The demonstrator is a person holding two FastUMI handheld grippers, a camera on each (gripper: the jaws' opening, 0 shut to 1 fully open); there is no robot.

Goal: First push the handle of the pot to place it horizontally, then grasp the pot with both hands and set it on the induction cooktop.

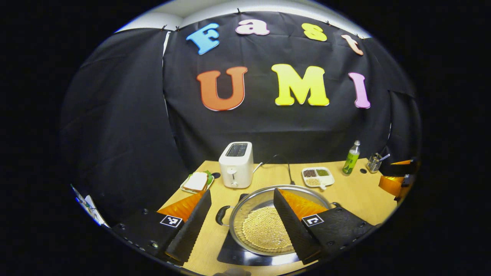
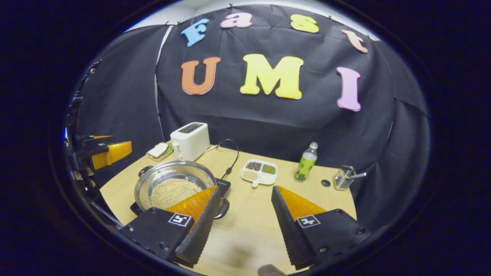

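shiny metal pot (image 1: pixel 268 214), glossy black cooktop (image 1: pixel 234 255), matt wooden table (image 1: pixel 356 191)

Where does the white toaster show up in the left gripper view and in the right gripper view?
Left gripper view: the toaster stands at centre, just behind the pot, with the sandwich plate to its left.
Right gripper view: the toaster sits left of centre, behind the pot, with the sandwich plate at its left.
Shared landmark: the green bottle, standing toward the right in both.
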